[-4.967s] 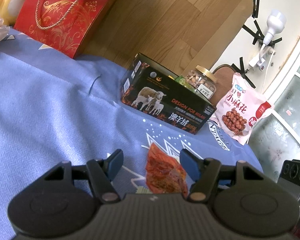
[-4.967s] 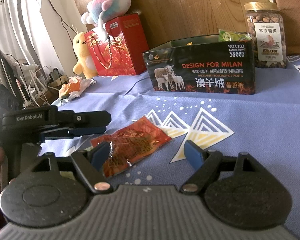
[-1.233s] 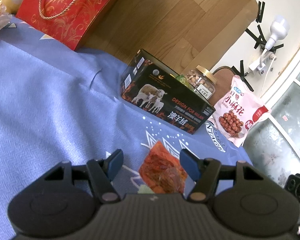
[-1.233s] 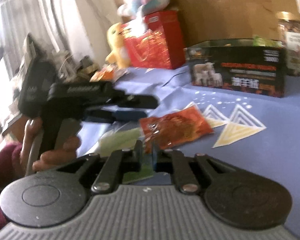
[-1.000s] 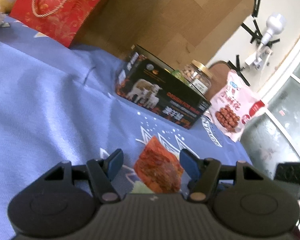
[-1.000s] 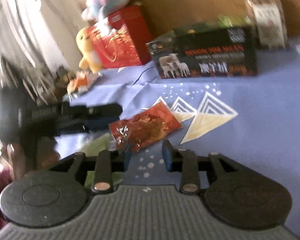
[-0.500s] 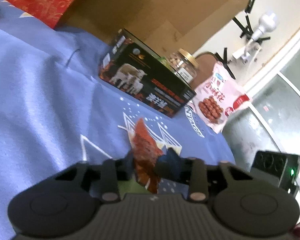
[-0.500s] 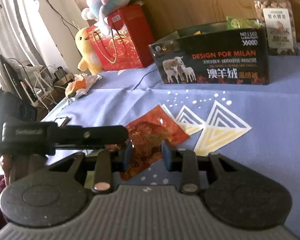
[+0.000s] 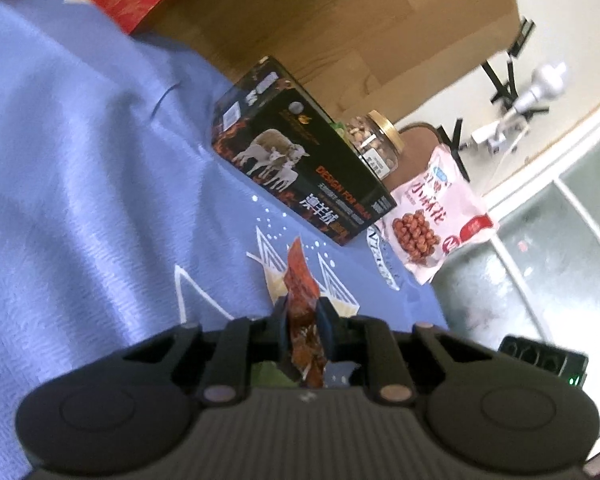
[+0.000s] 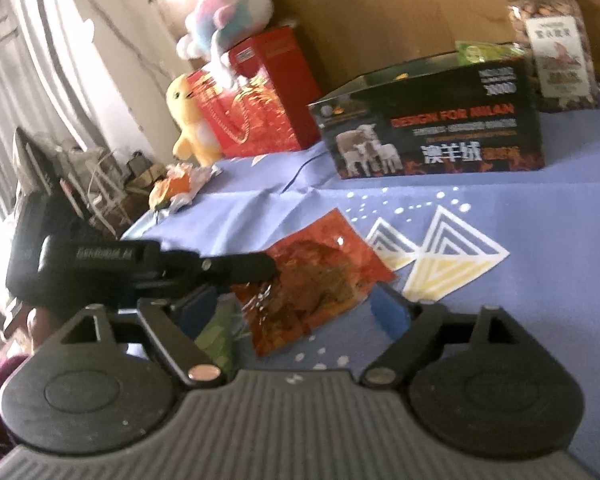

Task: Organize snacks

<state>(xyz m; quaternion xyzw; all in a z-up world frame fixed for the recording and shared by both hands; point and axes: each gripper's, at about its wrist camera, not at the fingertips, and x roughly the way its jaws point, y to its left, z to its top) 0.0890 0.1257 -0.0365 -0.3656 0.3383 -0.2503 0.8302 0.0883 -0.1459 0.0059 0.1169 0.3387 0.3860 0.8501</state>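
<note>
Left wrist view: the left tool [image 9: 303,317] is clamped on the flat red-orange foil snack packet [image 9: 300,280], edge-on above the blue-clothed table [image 9: 80,200].

Right wrist view: the right tool [image 10: 296,312] gapes open, empty; the packet [image 10: 320,272] sits just ahead between its fingers, pinched by the left tool [image 10: 260,266].

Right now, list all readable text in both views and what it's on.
"DESIGN FOR MILAN": black box, orange print.
"澳羊绒": black box, white print.
"小麻花": pink snack bag.
Nut jar label: blurred.
Left gripper side lettering, right view: blurred.
Red snack packet, red gift bag: nothing legible.
</note>
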